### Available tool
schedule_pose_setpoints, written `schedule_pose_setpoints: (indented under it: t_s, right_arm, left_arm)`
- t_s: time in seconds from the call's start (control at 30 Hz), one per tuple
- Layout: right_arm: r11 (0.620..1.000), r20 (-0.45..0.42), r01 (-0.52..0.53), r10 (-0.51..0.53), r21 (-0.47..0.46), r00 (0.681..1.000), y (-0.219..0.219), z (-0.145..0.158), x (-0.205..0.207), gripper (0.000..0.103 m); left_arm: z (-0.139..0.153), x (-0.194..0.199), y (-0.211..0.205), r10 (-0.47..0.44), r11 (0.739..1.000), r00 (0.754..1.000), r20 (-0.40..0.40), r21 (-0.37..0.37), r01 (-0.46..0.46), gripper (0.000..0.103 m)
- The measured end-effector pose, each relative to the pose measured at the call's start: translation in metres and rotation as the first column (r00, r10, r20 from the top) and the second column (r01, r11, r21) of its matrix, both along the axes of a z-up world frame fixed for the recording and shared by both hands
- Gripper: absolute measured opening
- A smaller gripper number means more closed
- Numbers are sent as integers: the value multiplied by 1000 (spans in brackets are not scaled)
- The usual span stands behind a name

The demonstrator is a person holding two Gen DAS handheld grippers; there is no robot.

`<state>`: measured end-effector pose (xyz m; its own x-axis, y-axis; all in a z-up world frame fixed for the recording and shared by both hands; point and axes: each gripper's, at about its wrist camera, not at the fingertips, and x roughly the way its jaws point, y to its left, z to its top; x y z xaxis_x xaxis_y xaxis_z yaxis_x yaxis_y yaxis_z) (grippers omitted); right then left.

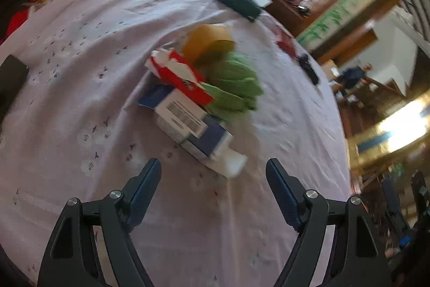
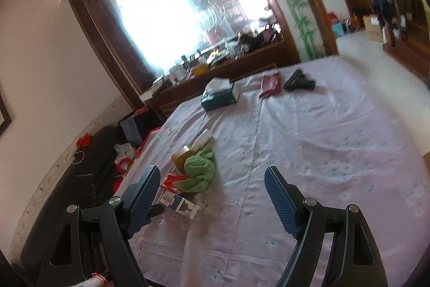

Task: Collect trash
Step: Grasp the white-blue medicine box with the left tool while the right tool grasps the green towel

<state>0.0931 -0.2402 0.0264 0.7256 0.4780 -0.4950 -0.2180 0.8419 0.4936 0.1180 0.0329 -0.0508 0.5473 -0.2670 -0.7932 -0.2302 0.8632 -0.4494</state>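
Approach step: both grippers are empty with jaws apart. The left gripper point(image 1: 213, 180) points down at the white-and-blue carton point(image 1: 193, 128) lying just ahead on the cloth point(image 1: 80, 71). Behind the carton, touching in one heap, lie the red packet point(image 1: 180, 77), green rag point(image 1: 233, 82) and yellow tub point(image 1: 208, 43). The right gripper point(image 2: 212, 187) hovers over bare cloth right of the heap. Next, I judge, the left must straddle the carton's near end, then close.

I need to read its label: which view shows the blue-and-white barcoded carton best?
Left wrist view: the blue-and-white barcoded carton lies large and central, barcode facing up. Right wrist view shows it small, partly behind the gripper finger.
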Motion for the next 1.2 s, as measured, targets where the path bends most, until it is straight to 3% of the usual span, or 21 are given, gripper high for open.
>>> schedule_pose_setpoints:
  t_s: [0.17, 0.37, 0.5, 0.63, 0.73, 0.9, 1.07, 1.2]
  right_arm:
    - [998, -87, -43, 46, 39, 995, 14, -31, 40, 84]
    - [996, -146, -73, 80, 55, 986, 31, -55, 71, 84]
    - [995, -164, -89, 97, 53, 982, 40, -61, 85, 84]
    - [992, -184, -111, 120, 60, 976, 50, -66, 101, 84]
    - [987, -210, -140, 154, 82, 965, 60, -72, 114, 84]
    - [974, -265, -197, 221, 116, 938, 87, -86, 137, 84]
    - [972, -328, -217, 236, 94, 915, 114, -103, 162, 84]
    - [970, -393, -231, 240, 69, 888, 135, -124, 181, 70]
  left_arm:
    - [-15, 20, 4, 77, 997, 996, -46, 0, -77, 79]
    - [-25, 39, 0, 122, 991, 989, -89, 64, -117, 78]
    - [-31, 44, -3, 112, 990, 989, -96, 93, -104, 74]
    - [-30, 38, 8, 95, 994, 992, -88, 62, -90, 54]
    - [-26, 30, 15, 50, 997, 995, -87, 63, -45, 48]
    - [-21, 5, 26, -14, 993, 998, -64, 114, 21, 47]
    - [-22, -8, 37, -42, 995, 997, -70, 87, 48, 47]
    - [-23, -9, 39, -51, 995, 996, -70, 77, 56, 47]
